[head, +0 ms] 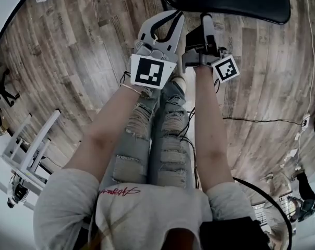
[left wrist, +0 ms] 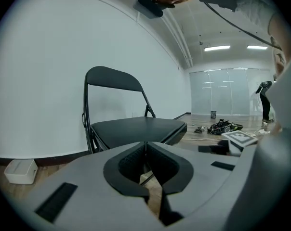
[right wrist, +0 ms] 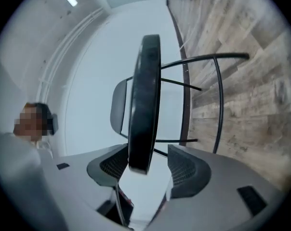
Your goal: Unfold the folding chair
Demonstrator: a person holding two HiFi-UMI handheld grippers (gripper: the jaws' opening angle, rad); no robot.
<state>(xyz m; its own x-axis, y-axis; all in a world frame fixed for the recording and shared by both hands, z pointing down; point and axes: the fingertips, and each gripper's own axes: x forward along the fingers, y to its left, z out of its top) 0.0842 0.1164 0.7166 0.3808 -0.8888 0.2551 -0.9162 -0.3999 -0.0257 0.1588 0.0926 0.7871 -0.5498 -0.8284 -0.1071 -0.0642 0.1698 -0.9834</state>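
The black folding chair (left wrist: 136, 127) stands unfolded beside a white wall, its seat level and its backrest (left wrist: 112, 78) upright. In the head view only the seat's front edge (head: 225, 1) shows at the top. My left gripper (left wrist: 146, 150) is shut on nothing and hangs just short of the seat; in the head view my left gripper (head: 173, 17) sits beside the right one. My right gripper (right wrist: 146, 163) is open, turned on its side, with the seat's front edge (right wrist: 144, 105) between its jaws and a gap on the right pad's side. My right gripper (head: 206, 21) reaches the seat's rim.
Wood-plank floor (head: 84, 51) all round. My legs in torn jeans (head: 157, 134) stand right behind the grippers. A white rack (head: 29, 150) is at the left, a cable (head: 262, 120) at the right. A small white box (left wrist: 21, 170) lies by the wall; a heap of gear (left wrist: 225, 127) lies farther off.
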